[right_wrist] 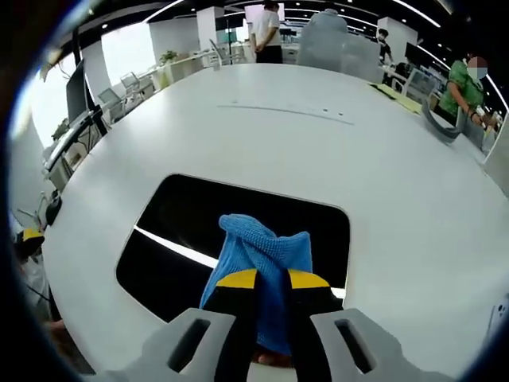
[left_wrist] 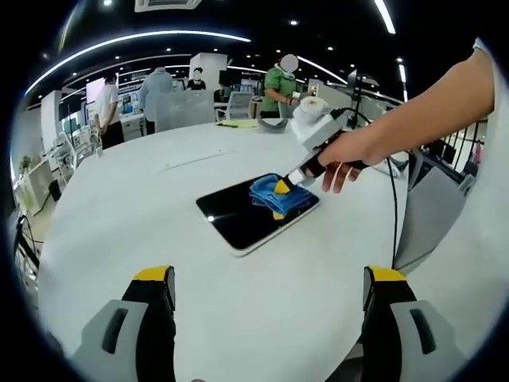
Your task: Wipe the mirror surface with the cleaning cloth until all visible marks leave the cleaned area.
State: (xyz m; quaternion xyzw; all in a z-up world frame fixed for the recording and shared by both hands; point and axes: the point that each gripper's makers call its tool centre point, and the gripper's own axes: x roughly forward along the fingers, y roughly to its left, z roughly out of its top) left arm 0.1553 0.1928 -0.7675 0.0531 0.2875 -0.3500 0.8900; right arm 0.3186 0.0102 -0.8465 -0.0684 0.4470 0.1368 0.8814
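A dark rectangular mirror point(left_wrist: 242, 213) with a white rim lies flat on the white table. On its right end rests a bunched blue cleaning cloth point(left_wrist: 274, 196). My right gripper point(left_wrist: 280, 188), held by a hand coming in from the right, is shut on that cloth and presses it to the glass. In the right gripper view the mirror point(right_wrist: 183, 235) spreads ahead, and the blue cloth point(right_wrist: 258, 255) is pinched between the yellow-tipped jaws of the right gripper point(right_wrist: 272, 288). My left gripper point(left_wrist: 270, 278) hovers open over the table's near part, short of the mirror, with nothing between its jaws.
The round white table point(left_wrist: 159, 183) carries a yellow sheet point(left_wrist: 241, 123) and a grey object point(left_wrist: 273, 126) at its far side. Several people stand beyond it among office desks and chairs. A cable point(left_wrist: 393, 207) hangs off the right gripper.
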